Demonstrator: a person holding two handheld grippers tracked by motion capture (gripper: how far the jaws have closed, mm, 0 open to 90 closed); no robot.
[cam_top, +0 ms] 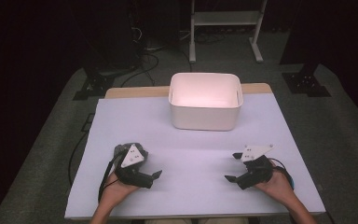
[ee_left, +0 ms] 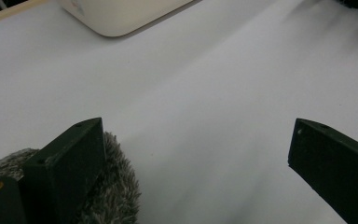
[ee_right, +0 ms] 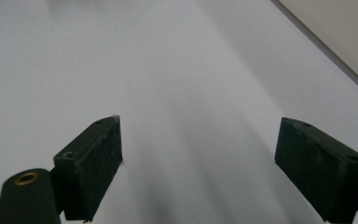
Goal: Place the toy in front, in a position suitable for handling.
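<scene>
The left claw (cam_top: 145, 173) stands open, a grey furry thing (ee_left: 114, 196) touching the outside of its left jaw, nothing between. The right claw (cam_top: 233, 166) gapes open over bare tabletop (cam_top: 191, 158). Well ahead of both, a white bin (cam_top: 205, 100) sits near the tabletop's far edge.

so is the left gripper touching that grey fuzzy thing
Touching. In the left gripper view the grey fuzzy thing bunches against the outer side of one finger of the left gripper, no gap; the jaws stand open, nothing between.
</scene>
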